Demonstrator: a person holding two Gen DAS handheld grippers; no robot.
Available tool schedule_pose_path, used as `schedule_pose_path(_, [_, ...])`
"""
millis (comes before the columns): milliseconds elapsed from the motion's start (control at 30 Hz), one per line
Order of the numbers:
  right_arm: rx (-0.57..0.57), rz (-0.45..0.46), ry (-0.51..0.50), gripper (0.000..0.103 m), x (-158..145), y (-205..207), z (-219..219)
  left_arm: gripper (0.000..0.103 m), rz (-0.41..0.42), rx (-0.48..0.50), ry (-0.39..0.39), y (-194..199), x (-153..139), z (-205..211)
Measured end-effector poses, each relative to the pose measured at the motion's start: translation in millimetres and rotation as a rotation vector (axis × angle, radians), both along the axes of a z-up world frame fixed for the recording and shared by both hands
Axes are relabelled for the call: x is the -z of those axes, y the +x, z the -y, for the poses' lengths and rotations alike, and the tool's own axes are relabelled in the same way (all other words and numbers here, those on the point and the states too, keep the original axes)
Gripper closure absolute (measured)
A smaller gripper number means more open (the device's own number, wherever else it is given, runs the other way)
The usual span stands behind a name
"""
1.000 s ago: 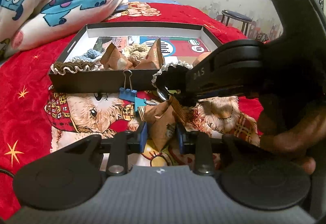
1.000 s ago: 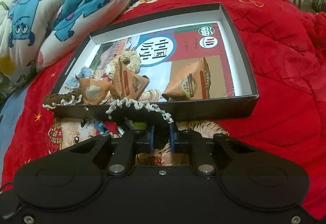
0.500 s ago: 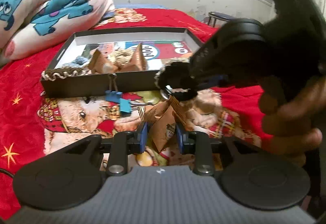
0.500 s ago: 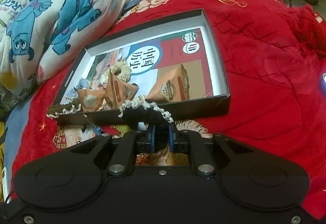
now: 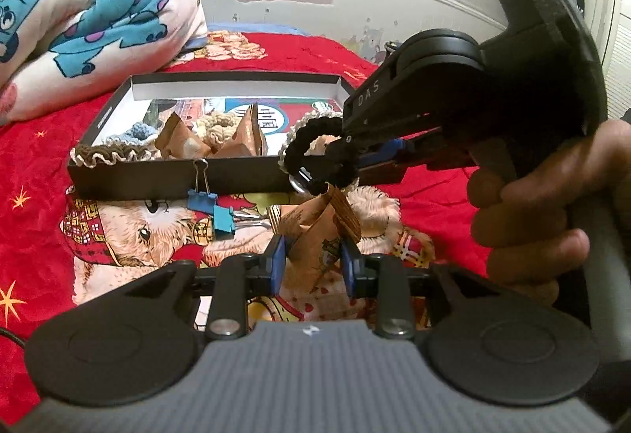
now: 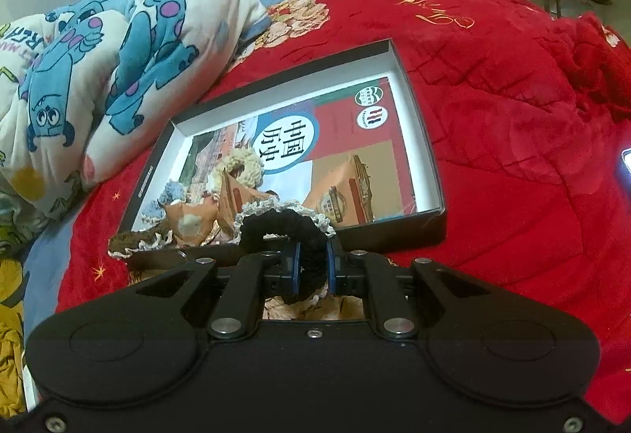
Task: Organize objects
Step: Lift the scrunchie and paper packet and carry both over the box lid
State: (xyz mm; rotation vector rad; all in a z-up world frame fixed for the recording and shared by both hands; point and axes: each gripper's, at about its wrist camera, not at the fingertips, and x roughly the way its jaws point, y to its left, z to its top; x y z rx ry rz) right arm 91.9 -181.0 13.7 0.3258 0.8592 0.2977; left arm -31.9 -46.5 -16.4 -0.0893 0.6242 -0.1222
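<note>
Moved: right gripper (image 6: 312,266) lifts higher above the box (image 6: 430,157), pinching black scrunchie (image 6: 276,228).
Writing: "DAS" on gripper; "中国历史" inside box.
Left gripper (image 5: 311,261): clamps brown snack packet (image 5: 315,236) before box.

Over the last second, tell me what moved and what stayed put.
The right gripper, jaws shut on the black crocheted scrunchie, rose over the black shallow box. The left gripper kept gripping the brown triangular paper packet. The blue binder clips stayed.

A black crocheted scrunchie (image 6: 276,232) with pale lace trim hangs at the shallow black box's (image 6: 426,145) six-o'clock wall; a brown, possibly snack, packet (image 5: 315,236) stands tilted below it.
</note>
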Motion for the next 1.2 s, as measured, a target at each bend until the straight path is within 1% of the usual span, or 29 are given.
schedule_pose_path(267, [-0.002, 0.008, 0.018, 0.09, -5, 0, -3, 0.07, 0.042, -0.012, 0.006, -2, -5, -1])
schedule_pose_path(433, [0.008, -0.005, 0.074, 0.09, -10, -1, 0, 0.07, 0.06, -0.044, -0.008, -3, -7, -5])
schedule_pose_path(667, [0.001, 0.009, 0.116, 0.09, -19, -3, 0, 0.07, 0.079, -0.06, -0.011, -1, -10, -9])
schedule_pose_path(833, [0.01, 0.015, 0.15, 0.09, -23, -4, 5, 0.07, 0.127, -0.056, -0.002, -4, -15, -9])
schedule_pose_path(967, [0.017, 0.031, 0.18, 0.09, -28, -2, 8, 0.07, 0.154, -0.071, -0.006, -1, -21, -13])
schedule_pose_path(1100, [0.026, 0.063, 0.222, 0.09, -35, 0, 15, 0.07, 0.201, -0.103, 0.015, 6, -30, -18])
schedule_pose_path(1200, [0.054, 0.08, 0.243, 0.09, -40, 3, 21, 0.07, 0.256, -0.126, 0.046, 14, -40, -21])
